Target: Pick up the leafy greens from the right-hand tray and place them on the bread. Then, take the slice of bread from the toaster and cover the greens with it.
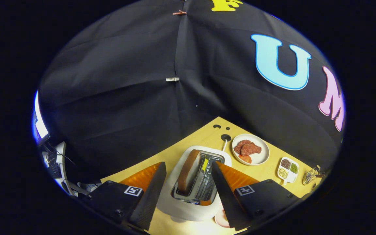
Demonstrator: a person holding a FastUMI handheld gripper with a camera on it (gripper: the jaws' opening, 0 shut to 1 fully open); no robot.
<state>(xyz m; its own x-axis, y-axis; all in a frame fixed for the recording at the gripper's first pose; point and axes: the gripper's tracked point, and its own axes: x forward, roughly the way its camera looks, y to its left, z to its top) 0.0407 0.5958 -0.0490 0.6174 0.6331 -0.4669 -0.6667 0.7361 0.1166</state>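
The gripper [184, 192] hangs above a white toaster [193, 205] with its fingers spread wide and nothing held between them. The toaster sits on a pale wooden table [204, 133] and shows in the gap between the two fingers, seen from above.

A slice of bread [188, 169] with a brown crust stands upright in the toaster's left slot, just inside the left finger and not touching it as far as the view shows. The right slot beside it shows its wire rack (something small and yellow sits at the far end, too small to make out). The right finger partly overlaps the toaster's right side in the view.

Beyond the toaster and to its right lies a round white plate [262, 159] with reddish-brown slices of meat [247, 148] and a small orange-red piece beside them. Further right is a small divided dish [288, 169] holding dark, green and pale bits in separate compartments. Just past that stands a little wire basket [310, 176].

At the near edge of the table, close under the right finger, part of a pale round dish [220, 219] peeks out; what it holds cannot be told. The greens and the lower bread slice cannot be made out.
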